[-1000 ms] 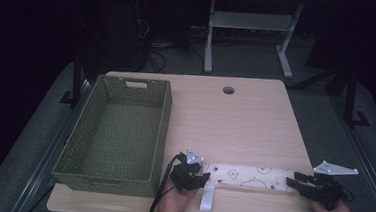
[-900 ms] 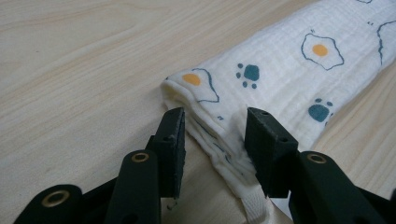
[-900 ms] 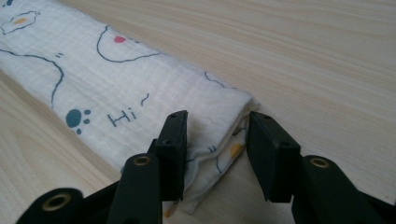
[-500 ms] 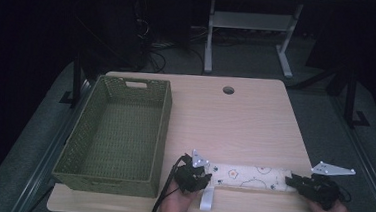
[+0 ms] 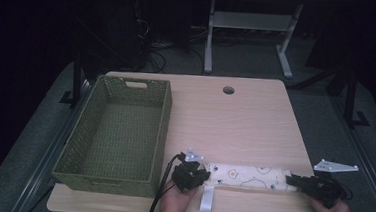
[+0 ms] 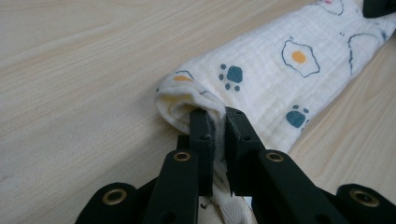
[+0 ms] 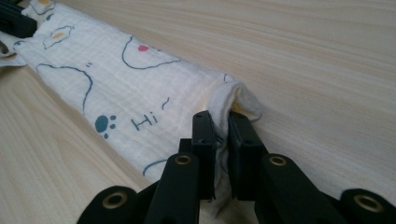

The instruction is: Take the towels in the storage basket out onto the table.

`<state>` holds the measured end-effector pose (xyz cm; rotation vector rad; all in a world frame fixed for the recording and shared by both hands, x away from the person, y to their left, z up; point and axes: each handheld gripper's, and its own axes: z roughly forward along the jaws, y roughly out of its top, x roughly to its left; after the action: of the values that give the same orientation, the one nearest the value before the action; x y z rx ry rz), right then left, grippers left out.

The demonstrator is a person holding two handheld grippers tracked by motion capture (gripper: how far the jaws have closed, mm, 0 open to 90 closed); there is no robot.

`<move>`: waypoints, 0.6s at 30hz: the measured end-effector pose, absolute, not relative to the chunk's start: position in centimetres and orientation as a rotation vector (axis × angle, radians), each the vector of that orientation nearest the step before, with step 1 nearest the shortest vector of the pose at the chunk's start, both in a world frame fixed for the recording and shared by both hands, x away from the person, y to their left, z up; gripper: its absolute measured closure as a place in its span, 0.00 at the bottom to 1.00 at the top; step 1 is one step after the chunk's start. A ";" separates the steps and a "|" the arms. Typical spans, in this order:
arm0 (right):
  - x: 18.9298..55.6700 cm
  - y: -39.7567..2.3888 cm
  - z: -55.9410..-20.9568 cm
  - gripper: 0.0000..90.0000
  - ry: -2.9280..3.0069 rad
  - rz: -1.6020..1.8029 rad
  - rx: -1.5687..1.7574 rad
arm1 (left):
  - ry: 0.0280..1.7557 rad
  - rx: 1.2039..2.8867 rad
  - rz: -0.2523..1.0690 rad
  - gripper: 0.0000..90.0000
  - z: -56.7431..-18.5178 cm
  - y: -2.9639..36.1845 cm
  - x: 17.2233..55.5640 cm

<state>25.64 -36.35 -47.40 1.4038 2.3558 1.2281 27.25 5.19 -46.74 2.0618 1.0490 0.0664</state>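
Soft, light folded cloth (image 5: 248, 176) at the bench's (image 5: 235, 124) lower edge; left gripper (image 6: 215, 119) and right gripper (image 7: 222, 122) jaws each pinch one end, sensible holds for limp fabric.

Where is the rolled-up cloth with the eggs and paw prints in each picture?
High view: the rolled cloth lies along the table's near edge, between both tools.
Left gripper view: it runs from centre to upper right.
Right gripper view: it runs from upper left to centre.
Shared landmark: the wooden table.
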 end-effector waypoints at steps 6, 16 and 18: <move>26.0 -36.5 -46.8 0.91 2.343 1.273 1.403 | 1.059 2.014 0.053 0.92 -46.1 5.4 27.2; 27.0 -36.5 -44.8 0.91 2.351 1.332 1.352 | 1.011 1.969 0.031 0.92 -44.3 5.8 26.2; 27.4 -36.4 -44.4 0.91 2.356 1.350 1.341 | 1.010 1.958 0.030 0.92 -44.1 5.8 26.1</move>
<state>27.39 -36.43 -44.40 1.3411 2.3563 1.3501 26.12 5.79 -44.12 1.9581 1.0098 0.0298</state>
